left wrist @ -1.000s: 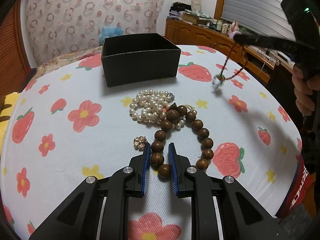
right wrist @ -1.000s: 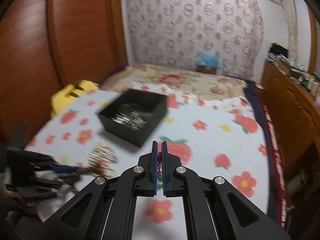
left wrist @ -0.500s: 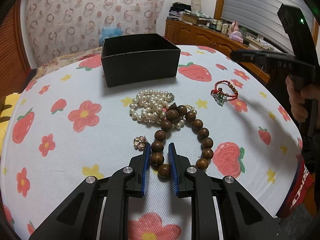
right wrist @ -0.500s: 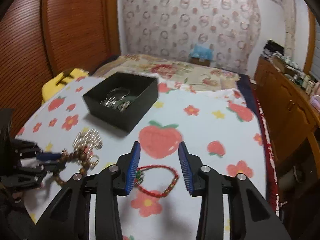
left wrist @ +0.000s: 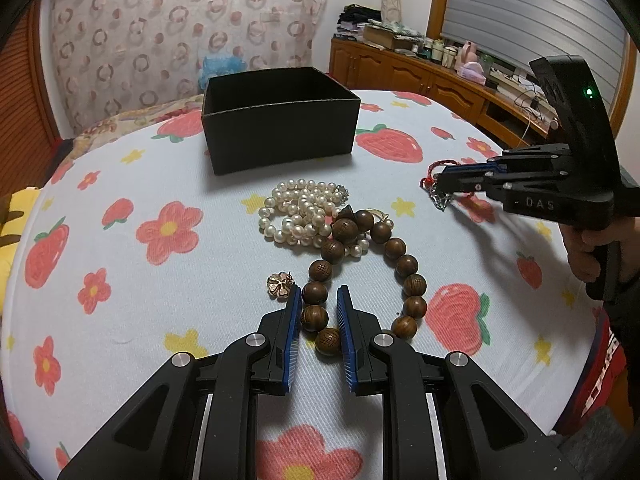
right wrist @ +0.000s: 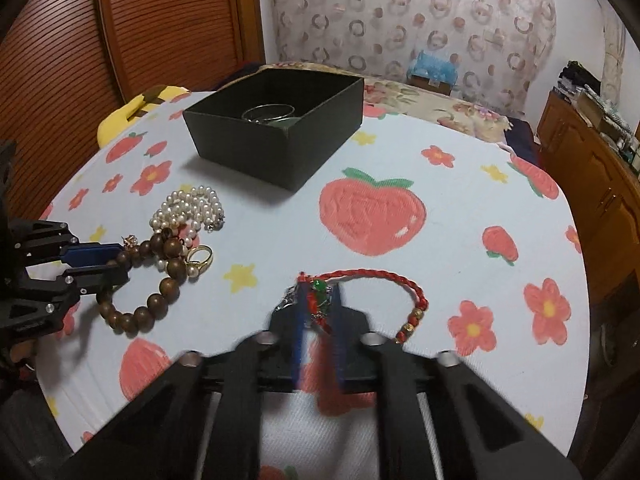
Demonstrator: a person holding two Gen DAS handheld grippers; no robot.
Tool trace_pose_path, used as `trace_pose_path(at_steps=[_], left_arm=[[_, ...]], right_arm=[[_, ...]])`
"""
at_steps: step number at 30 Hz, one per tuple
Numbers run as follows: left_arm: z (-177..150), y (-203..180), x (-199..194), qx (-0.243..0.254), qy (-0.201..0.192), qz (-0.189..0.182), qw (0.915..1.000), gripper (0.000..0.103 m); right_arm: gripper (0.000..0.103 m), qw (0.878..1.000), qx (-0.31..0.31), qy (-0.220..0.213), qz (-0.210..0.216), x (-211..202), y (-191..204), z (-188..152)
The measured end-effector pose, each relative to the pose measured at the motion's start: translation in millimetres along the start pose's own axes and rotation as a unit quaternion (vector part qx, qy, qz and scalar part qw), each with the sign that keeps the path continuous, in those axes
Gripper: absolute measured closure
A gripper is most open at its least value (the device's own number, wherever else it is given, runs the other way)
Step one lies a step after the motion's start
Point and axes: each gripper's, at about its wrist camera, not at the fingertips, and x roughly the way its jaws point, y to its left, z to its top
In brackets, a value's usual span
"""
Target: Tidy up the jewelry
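Note:
A brown wooden bead bracelet [left wrist: 362, 268] lies on the flowered tablecloth, also in the right wrist view [right wrist: 148, 280]. My left gripper [left wrist: 318, 300] is shut on its near beads. A red braided bracelet [right wrist: 384, 280] with a green charm lies in front of my right gripper [right wrist: 318, 300], whose jaws are narrowly apart around the charm end. The right gripper shows in the left wrist view [left wrist: 438, 184] low over that bracelet [left wrist: 436, 168]. A pearl strand [left wrist: 304, 210], a gold flower earring [left wrist: 280, 284] and a gold ring [right wrist: 200, 258] lie nearby. The black box [left wrist: 280, 120] holds silver bangles [right wrist: 268, 114].
The table [right wrist: 460, 208] is round with its edge close on the right. A wooden cabinet [left wrist: 420, 76] stands beyond it and a wooden slatted wall [right wrist: 120, 24] at the left. A yellow object [right wrist: 132, 108] sits by the box's far side.
My right gripper dropped the red bracelet on the cloth, opened wide, then came down low over its charm end with the jaws closing in. My left gripper has stayed still on the wooden beads.

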Motion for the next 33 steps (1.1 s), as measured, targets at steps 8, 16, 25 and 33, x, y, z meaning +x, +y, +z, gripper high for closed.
trace_pose_path(at_steps=[8,16,25,33], left_arm=[[0.3,0.1,0.3,0.000,0.000,0.000,1.0000,0.086],[0.6,-0.5,0.2,0.000,0.000,0.000,1.0000,0.086],[0.5,-0.8,0.3,0.001,0.000,0.001,1.0000,0.086],[0.9,-1.5,-0.2,0.003,-0.001,0.002,1.0000,0.086]], right_arm=[[0.099,1.000,0.011,-0.023,0.005,-14.0,-6.0,4.4],[0.099,0.999,0.023,-0.031,-0.007,-21.0,-13.8,6.4],[0.099,0.996,0.060,-0.037,-0.052,-21.1,-42.8,-8.1],[0.099,0.995,0.053,-0.089,-0.010,-52.4,-34.4,2.0]])
